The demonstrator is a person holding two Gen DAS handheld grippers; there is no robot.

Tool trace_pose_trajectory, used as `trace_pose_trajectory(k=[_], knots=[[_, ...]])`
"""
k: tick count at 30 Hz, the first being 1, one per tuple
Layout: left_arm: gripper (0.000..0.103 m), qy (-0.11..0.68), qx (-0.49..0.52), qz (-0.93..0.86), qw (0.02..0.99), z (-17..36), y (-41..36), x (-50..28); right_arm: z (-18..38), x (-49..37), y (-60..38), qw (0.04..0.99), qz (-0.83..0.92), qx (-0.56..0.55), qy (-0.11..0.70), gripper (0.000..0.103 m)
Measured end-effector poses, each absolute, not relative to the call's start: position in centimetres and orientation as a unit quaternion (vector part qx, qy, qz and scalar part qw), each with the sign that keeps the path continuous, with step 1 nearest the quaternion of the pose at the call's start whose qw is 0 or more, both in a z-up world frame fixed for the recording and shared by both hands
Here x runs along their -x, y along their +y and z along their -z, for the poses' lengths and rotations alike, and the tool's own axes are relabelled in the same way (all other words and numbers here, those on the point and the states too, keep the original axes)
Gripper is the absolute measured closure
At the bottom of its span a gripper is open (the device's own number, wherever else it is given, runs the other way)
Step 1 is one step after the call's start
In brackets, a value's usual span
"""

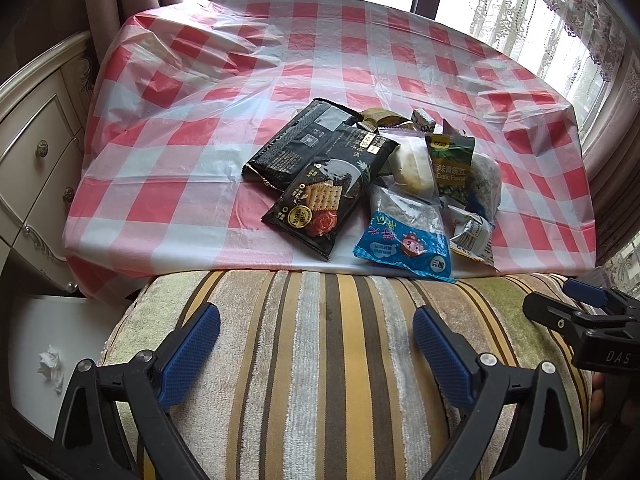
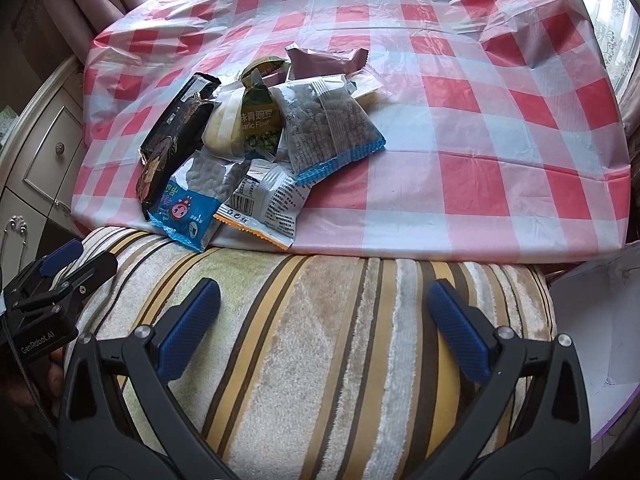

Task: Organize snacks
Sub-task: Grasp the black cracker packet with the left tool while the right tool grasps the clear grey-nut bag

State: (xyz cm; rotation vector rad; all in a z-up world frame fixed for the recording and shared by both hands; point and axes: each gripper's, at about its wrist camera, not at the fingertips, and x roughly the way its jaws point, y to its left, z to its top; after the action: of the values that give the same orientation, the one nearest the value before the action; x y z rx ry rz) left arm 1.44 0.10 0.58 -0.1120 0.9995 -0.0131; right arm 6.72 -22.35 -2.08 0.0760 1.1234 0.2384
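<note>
A heap of snack packets lies on the red-and-white checked tablecloth (image 1: 200,128) near the front edge. It holds a black cracker pack (image 1: 320,196), a blue-trimmed clear pack (image 1: 408,236), a green garlic pea pack (image 1: 450,164) and a brown pouch (image 2: 326,60). The blue-trimmed pack (image 2: 192,204) juts over the table edge. My left gripper (image 1: 316,332) hangs open over a striped cushion (image 1: 320,360), short of the heap, with nothing between its fingers. My right gripper (image 2: 324,306) is open too, over the same cushion (image 2: 320,340).
A cream cabinet with drawers (image 1: 36,152) stands left of the table. A crumpled tissue (image 1: 52,364) lies on a white surface at lower left. A white container rim (image 2: 592,344) shows at right. Curtains (image 1: 540,20) hang behind.
</note>
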Motion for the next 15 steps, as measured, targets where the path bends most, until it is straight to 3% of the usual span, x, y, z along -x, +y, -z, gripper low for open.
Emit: trace_pose_trajectory(k=[6,15], knots=[[0.025,0.481,0.069,0.021,0.874,-0.4,0.3,-3.7,2.0,-9.8,-23.1,0.841,-0.097,-0.107,0.522,0.0],[0.025,0.488,0.045,0.056,0.87,-0.2,0.6,-9.9,2.1,-14.7,-21.8,0.847,-0.109,-0.075,0.515,0.0]])
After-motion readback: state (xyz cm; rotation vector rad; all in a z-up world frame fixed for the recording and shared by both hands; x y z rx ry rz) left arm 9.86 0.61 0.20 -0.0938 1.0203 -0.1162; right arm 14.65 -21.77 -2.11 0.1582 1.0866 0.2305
